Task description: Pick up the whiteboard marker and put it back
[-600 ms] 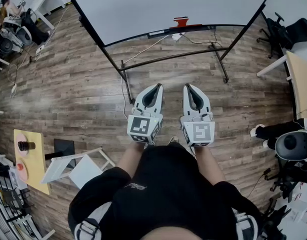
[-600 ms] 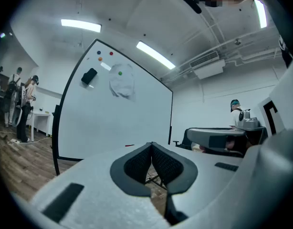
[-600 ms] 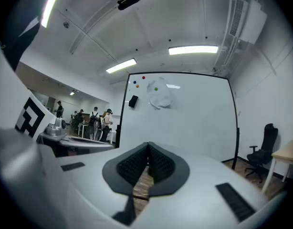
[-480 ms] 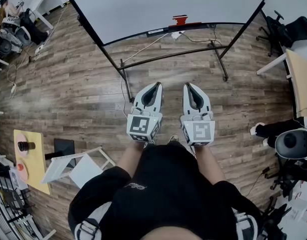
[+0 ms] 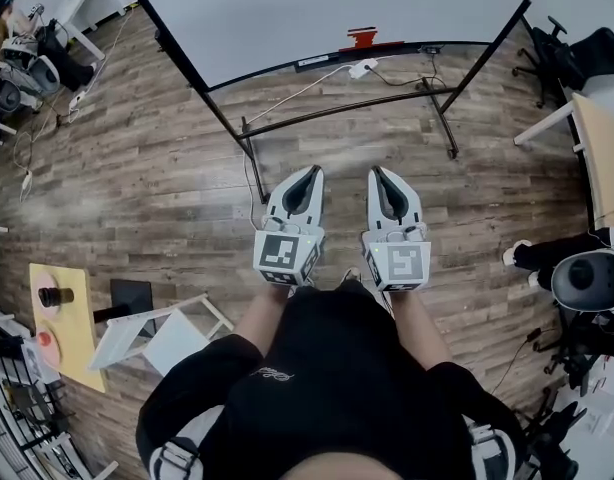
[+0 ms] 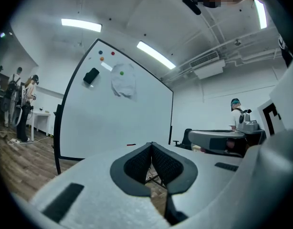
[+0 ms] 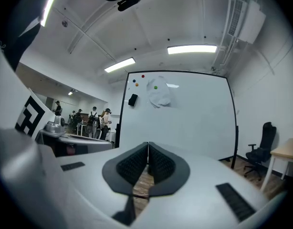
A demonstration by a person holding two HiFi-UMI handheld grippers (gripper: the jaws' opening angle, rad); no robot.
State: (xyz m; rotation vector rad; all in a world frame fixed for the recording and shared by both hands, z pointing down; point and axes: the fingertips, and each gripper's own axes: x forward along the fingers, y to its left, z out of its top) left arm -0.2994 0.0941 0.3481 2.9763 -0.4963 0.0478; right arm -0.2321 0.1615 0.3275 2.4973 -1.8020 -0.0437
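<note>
In front of white whiteboard on black stand (image 5: 337, 8) | my L claw (image 5: 314, 172) & R claw (image 5: 376, 172) closed, empty | small red whiteboard marker (image 5: 363, 39), prob., on board's ledge, well ahead | I step closer, open R jaws early, grip mid-barrel

Open floor (image 5: 137, 178) ahead; whiteboard (image 5: 337, 8) blocks farther reach.

two hand-held grippers (image 5: 314, 173) (image 5: 375, 172), one whiteboard (image 5: 327, 8), one black eraser (image 7: 132, 99), one red marker (image 6: 130, 145)
</note>
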